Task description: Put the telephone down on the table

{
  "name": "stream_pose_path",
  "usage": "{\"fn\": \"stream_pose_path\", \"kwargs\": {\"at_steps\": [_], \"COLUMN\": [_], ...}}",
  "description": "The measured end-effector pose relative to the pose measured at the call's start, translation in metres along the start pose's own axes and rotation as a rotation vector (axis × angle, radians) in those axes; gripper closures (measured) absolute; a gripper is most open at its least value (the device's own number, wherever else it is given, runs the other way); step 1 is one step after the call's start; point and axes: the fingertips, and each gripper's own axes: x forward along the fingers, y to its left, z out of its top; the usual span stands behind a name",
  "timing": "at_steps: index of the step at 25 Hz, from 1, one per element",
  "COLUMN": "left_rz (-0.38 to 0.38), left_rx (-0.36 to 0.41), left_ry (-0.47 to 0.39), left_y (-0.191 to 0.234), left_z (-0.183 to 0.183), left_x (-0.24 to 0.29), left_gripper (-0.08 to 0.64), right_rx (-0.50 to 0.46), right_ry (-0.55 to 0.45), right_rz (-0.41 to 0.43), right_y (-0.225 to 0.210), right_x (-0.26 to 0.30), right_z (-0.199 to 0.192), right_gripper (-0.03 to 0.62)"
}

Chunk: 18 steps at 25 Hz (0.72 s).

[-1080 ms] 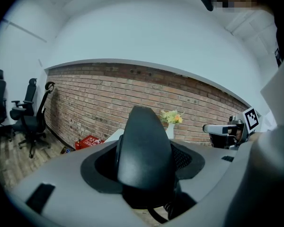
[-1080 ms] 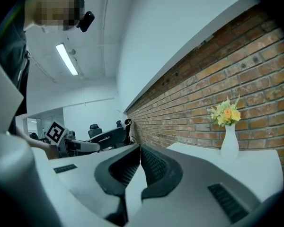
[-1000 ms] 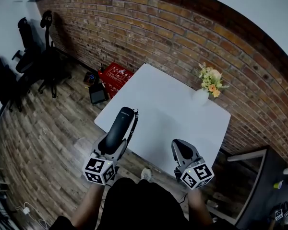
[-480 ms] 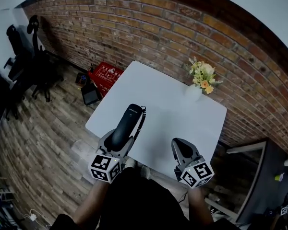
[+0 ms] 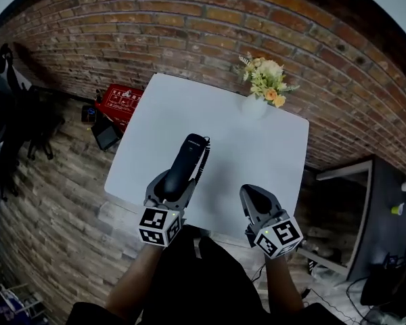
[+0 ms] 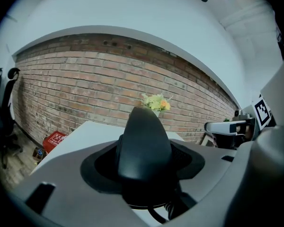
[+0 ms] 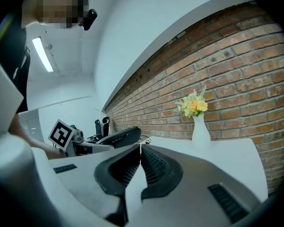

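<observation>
My left tongs (image 5: 172, 185) are clamped on the telephone (image 5: 188, 156), a black handset. In the left gripper view the 2 jaws stand wide apart with its rounded body wedged between them, pads pressed to its sides. I grip it at its near end, and the rest of it reaches forward and away from me over the near left part of the white counter (image 5: 257, 154). I cannot tell from any view whether its far end touches the surface. A dark coiled cord (image 5: 204, 160) runs along the handset's right side. My right tongs (image 5: 252, 196) hang over the near edge of the counter, to the right of the telephone and apart from it. Their 2 ribbed jaws are pressed together with nothing between them. At the far right corner of the counter stands a white vase (image 5: 254, 105) with yellow and orange flowers (image 5: 265, 77), well away from the handset and close to the brick wall (image 5: 189, 32). On the wooden floor (image 5: 47, 202) to the left of the counter, against that wall, sits a red crate (image 5: 119, 100).
</observation>
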Motion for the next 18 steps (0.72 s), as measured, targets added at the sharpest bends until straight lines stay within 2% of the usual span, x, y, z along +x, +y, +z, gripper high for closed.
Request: {"fn": "stream_pose_path", "kwargs": {"at_steps": [11,18], "left_rz": [-0.088,-0.077], "left_rx": [0.008,0.011], "left_ry": [0.082,0.126], "left_y": [-0.006,0.003], "left_z": [-0.043,-0.072], "left_x": [0.080,0.118], "left_gripper": [0.282,0.282], "right_rx": [0.055,0.086], "right_ry": [0.059,0.092], "right_rz": [-0.135,-0.172], "right_y": [-0.019,-0.026], "right_x": [-0.006,-0.001], "right_z": [-0.040,-0.063], "right_gripper": [0.569,0.569]}}
